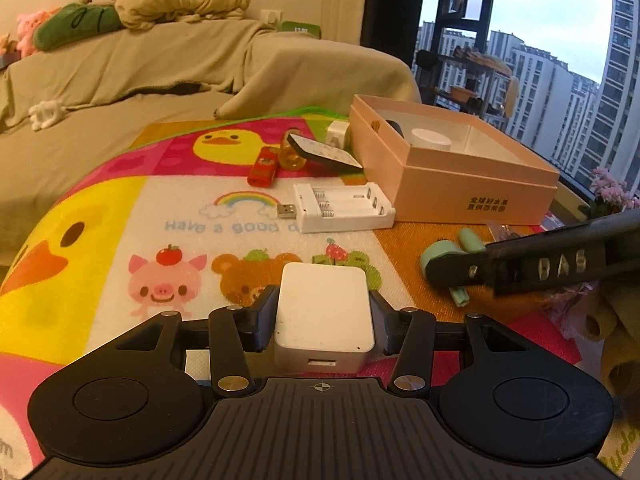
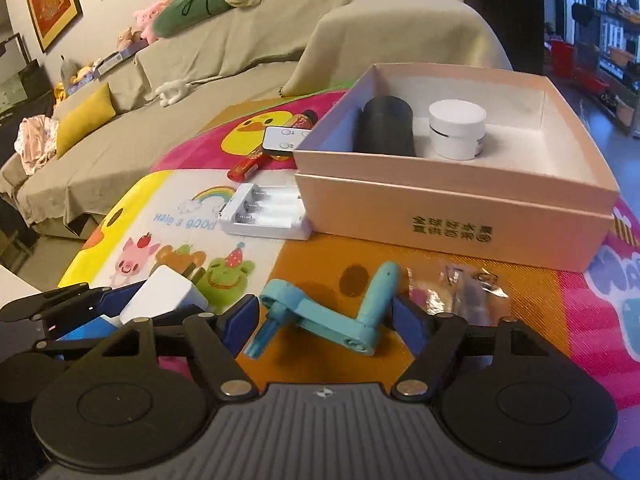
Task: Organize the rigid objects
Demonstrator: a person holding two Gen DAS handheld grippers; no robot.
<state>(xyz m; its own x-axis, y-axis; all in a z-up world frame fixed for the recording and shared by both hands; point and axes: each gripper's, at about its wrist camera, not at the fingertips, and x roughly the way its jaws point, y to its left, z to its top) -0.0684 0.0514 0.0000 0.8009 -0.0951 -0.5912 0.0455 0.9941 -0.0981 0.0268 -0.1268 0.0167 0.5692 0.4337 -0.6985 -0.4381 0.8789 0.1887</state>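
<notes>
My left gripper (image 1: 323, 312) is shut on a white charger block (image 1: 324, 312), low over the cartoon mat; the block also shows in the right wrist view (image 2: 162, 296). My right gripper (image 2: 325, 316) has its fingers on both sides of a teal crank handle (image 2: 332, 316) lying on the orange patch; whether they press it I cannot tell. The handle also shows in the left wrist view (image 1: 438, 258). The open pink box (image 2: 452, 208) beyond holds a black cylinder (image 2: 384, 126) and a white round jar (image 2: 458, 128).
On the mat lie a white battery charger (image 1: 344, 206), a red lighter (image 1: 263, 168), a remote control (image 1: 324, 152) and an amber piece (image 1: 290, 158). Crinkled clear wrappers (image 2: 460, 288) lie right of the handle. A covered sofa (image 1: 120, 68) stands behind the table.
</notes>
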